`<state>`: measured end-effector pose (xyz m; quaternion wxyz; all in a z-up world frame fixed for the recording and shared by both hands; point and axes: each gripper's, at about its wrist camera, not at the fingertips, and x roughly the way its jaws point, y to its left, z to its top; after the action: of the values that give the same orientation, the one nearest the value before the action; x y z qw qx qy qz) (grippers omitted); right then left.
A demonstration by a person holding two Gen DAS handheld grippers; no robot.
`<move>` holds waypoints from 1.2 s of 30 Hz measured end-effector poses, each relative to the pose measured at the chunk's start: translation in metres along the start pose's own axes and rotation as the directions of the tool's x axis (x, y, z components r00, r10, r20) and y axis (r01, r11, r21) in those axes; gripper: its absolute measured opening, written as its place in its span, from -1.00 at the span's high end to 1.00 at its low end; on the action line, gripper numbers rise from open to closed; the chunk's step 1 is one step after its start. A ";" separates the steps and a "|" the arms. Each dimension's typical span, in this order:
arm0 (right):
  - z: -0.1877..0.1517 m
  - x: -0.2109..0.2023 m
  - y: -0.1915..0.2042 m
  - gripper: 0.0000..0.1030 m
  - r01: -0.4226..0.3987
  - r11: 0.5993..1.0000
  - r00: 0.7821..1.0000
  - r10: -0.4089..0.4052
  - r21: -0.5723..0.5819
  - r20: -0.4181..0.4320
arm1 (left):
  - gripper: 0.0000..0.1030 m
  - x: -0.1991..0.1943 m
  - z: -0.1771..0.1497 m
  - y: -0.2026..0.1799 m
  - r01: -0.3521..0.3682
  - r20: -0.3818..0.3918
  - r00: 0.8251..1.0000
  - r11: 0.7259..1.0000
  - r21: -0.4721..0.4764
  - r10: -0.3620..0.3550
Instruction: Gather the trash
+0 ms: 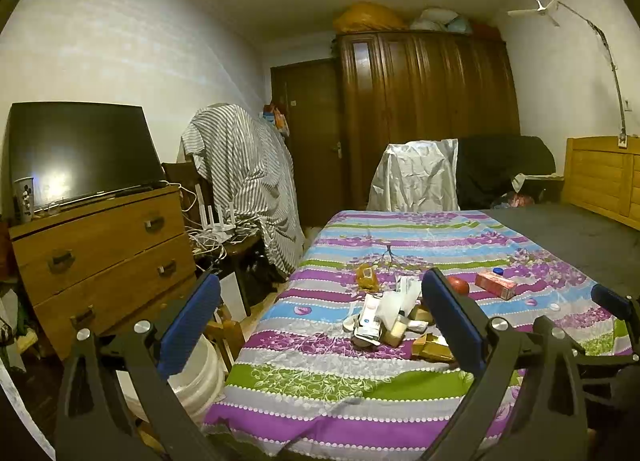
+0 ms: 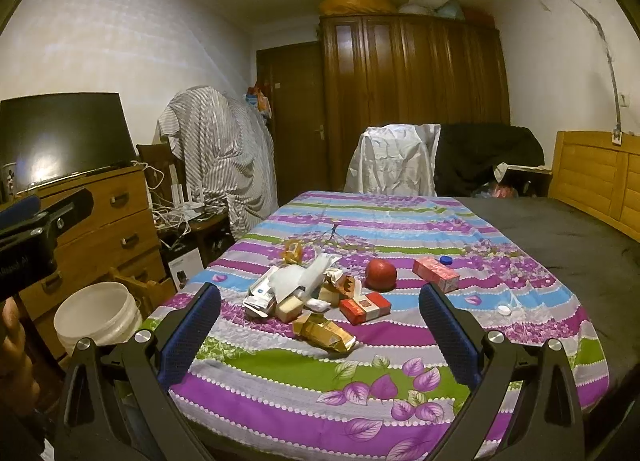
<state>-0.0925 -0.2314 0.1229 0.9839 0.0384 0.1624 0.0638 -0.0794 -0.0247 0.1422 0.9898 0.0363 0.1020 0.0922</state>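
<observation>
Right wrist view shows both hand-held grippers (image 2: 320, 309) spread wide and empty above the bed (image 2: 560, 229). I would take the gold wrapper (image 2: 325, 335) at frame centre first, then carry it to the white bucket (image 2: 98, 315) at lower left.

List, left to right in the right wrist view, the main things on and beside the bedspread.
White bucket → pile of wrappers and papers → red cigarette pack → red apple → pink box → white cap.

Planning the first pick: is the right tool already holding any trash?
No, the right tool is open and empty above the striped sheet, short of the trash pile.
</observation>
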 end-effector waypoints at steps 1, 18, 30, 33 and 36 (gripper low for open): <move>0.000 0.000 0.000 -0.92 0.001 1.000 1.000 -0.001 0.002 0.000 | -0.89 0.000 0.000 0.000 0.000 -0.001 1.000 1.000 -0.001 0.000; 0.013 0.000 0.004 -0.92 0.037 0.999 0.999 -0.037 -0.032 0.007 | -0.89 0.003 0.000 0.002 -0.013 0.000 1.000 1.000 0.004 0.013; 0.023 -0.003 0.014 -0.92 0.073 0.995 0.997 -0.071 -0.073 0.030 | -0.89 0.005 0.000 0.005 -0.018 0.000 1.000 1.000 0.004 0.018; 0.025 -0.002 0.014 -0.92 0.104 0.991 0.994 -0.102 -0.083 0.031 | -0.89 0.005 0.000 0.004 -0.018 0.001 1.000 1.000 0.005 0.018; 0.029 -0.002 0.017 -0.92 0.158 0.983 0.987 -0.155 -0.099 0.037 | -0.89 0.005 0.000 0.005 -0.019 -0.002 1.000 1.000 0.003 0.019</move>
<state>-0.0867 -0.2168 0.1519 0.9888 -0.0236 0.1472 -0.0060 -0.0752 -0.0185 0.1414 0.9888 0.0387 0.1026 0.1016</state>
